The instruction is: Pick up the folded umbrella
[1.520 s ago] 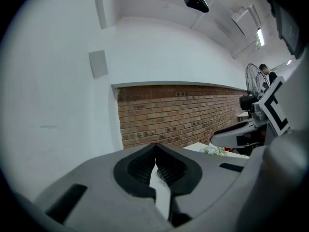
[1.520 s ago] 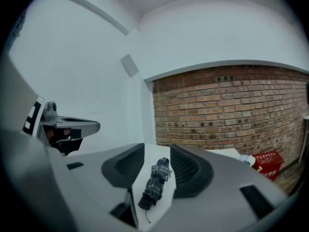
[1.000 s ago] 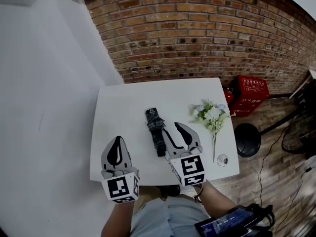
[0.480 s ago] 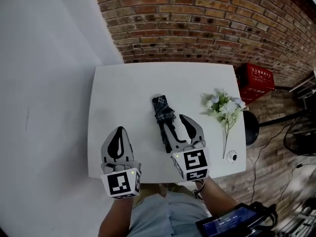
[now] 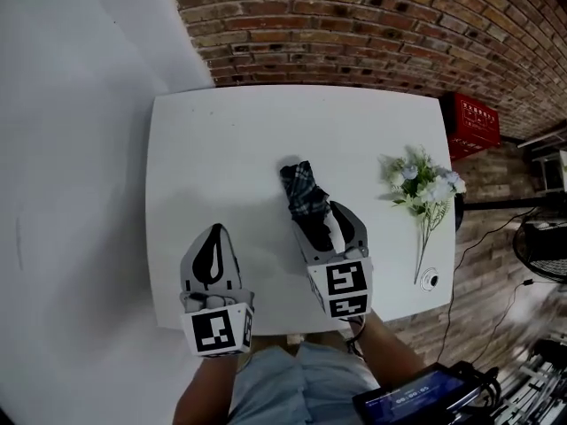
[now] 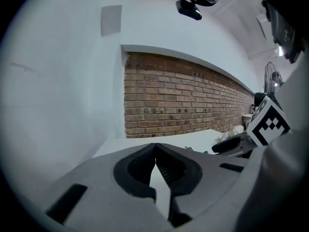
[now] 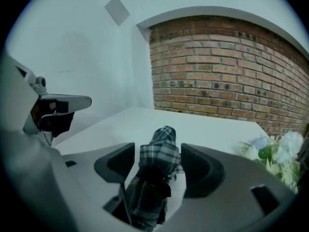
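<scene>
The folded umbrella (image 5: 304, 191), dark plaid, lies on the white table (image 5: 221, 140) with its near end toward me. My right gripper (image 5: 324, 223) straddles that near end. Its jaws are opening, and in the right gripper view the umbrella (image 7: 161, 166) sits between the two pads with a gap on each side. The right gripper (image 7: 157, 151) points down at the tabletop. My left gripper (image 5: 213, 237) hovers to the left of the umbrella, apart from it. In its own view the left gripper (image 6: 155, 146) has its tips touching, with nothing between them.
A bunch of pale artificial flowers (image 5: 423, 184) lies at the table's right side, with a small round object (image 5: 430, 280) near the right front corner. A brick wall (image 5: 372, 34) runs behind. A red crate (image 5: 478, 120) stands on the floor at right.
Both grippers have sunk toward the table and moved forward. The right gripper's jaws have spread and come around the umbrella's near end. The umbrella has not moved.
</scene>
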Demonstrator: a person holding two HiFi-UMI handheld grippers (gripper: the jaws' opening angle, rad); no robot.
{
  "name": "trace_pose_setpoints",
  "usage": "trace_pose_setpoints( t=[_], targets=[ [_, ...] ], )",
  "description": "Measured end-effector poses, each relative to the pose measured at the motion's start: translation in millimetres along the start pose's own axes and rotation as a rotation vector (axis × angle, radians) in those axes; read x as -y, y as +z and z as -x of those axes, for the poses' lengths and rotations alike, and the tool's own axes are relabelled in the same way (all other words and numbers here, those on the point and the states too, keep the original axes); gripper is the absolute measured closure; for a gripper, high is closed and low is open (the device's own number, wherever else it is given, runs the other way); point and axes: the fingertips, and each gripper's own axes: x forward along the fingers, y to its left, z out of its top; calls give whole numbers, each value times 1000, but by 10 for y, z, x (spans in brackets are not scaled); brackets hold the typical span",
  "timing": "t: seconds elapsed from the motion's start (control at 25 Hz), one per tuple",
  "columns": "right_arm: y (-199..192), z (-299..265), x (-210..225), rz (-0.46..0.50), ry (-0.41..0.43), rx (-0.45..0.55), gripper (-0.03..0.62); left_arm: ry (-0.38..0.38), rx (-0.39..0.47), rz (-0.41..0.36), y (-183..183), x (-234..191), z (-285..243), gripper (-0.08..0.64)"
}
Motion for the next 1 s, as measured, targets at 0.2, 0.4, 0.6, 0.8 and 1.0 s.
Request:
trace_pose_setpoints(
  t=[0.2, 0.4, 0.6, 0.8, 1.0],
  targets=[
    [-141, -174, -2, -10, -8, -70, 284, -5, -25, 11, -138, -84, -166, 552],
    [-249, -265, 9, -21, -17, -117, 277, -5, -46, 26, -276, -133, -225, 554],
    [-362, -318, -11, -45, 2, -168, 273, -24, -63, 38, -406, -81, -269, 554],
    [-469, -370, -66, -35, 21, -244, 239, -27, -73, 46, -456, -114, -288, 554],
    [-577, -393, -55, -61, 20, -303, 245, -30, -76, 52, -475, -125, -304, 554]
  ],
)
